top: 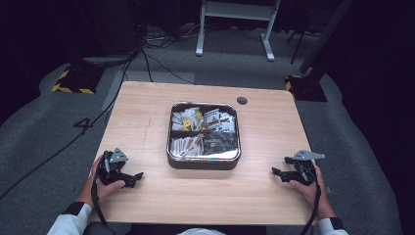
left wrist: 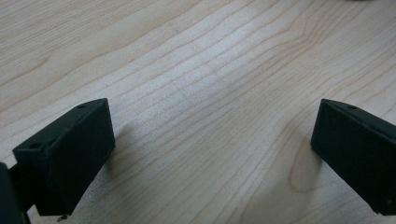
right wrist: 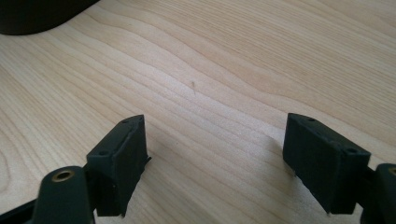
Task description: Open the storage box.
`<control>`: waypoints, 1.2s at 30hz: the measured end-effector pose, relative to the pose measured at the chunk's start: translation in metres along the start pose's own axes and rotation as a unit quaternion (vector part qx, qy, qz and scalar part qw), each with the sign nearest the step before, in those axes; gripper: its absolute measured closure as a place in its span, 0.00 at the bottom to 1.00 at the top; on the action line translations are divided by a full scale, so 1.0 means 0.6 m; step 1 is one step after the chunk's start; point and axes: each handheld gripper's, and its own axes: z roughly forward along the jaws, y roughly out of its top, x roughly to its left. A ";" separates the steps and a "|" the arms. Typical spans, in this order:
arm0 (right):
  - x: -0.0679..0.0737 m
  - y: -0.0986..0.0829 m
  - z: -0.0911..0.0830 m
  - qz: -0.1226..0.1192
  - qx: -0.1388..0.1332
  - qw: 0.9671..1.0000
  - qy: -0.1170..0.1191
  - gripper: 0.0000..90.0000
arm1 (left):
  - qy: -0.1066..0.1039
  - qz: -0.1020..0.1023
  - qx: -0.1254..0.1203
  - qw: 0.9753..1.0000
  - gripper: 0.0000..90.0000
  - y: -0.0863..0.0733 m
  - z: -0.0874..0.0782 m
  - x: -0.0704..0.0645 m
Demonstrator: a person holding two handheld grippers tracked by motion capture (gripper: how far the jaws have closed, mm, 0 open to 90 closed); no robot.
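Two tools (top: 136,177) (top: 277,172) flanking the tray (top: 203,161).

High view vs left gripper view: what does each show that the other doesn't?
High view alone: the metal tray of packets mid-table, both hands with their tongs resting either side of it, left tongs, right tongs, plus floor cables and stands behind. Left gripper view alone: the left tongs close up, jaws wide apart with nothing between them, and fine wood grain. Shared: the wooden table and the left tongs.
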 end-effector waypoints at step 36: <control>0.001 0.036 -0.009 0.001 -0.008 1.000 -0.001 0.21 | -0.003 0.004 0.001 1.000 0.00 -0.001 -0.001 0.001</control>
